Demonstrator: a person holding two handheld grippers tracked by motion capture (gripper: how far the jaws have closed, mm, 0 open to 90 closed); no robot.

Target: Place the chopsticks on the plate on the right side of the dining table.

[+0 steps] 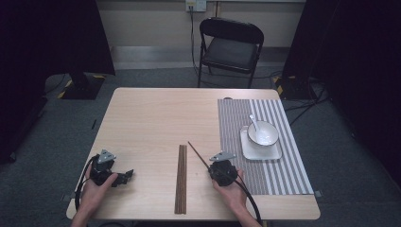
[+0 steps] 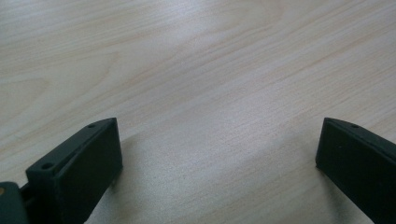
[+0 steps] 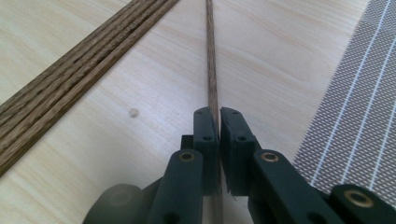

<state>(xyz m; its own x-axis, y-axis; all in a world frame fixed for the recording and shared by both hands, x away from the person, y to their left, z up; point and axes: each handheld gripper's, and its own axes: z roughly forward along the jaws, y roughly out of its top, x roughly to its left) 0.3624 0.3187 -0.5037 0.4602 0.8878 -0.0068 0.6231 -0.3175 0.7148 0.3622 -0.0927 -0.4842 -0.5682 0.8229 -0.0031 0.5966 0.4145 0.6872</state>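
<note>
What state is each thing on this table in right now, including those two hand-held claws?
Right gripper: shut on a single chopstick.
Left gripper: open, holding nothing.
Chopstick bundle: lying flat on the table.
Bowl: upright on the square plate, spoon inside.
Placemat: spread flat.
Chair: unfolded.

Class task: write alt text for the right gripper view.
The right gripper is shut on a single wooden chopstick above a pale wooden table. More chopsticks lie together at left, a striped placemat at right.
</note>
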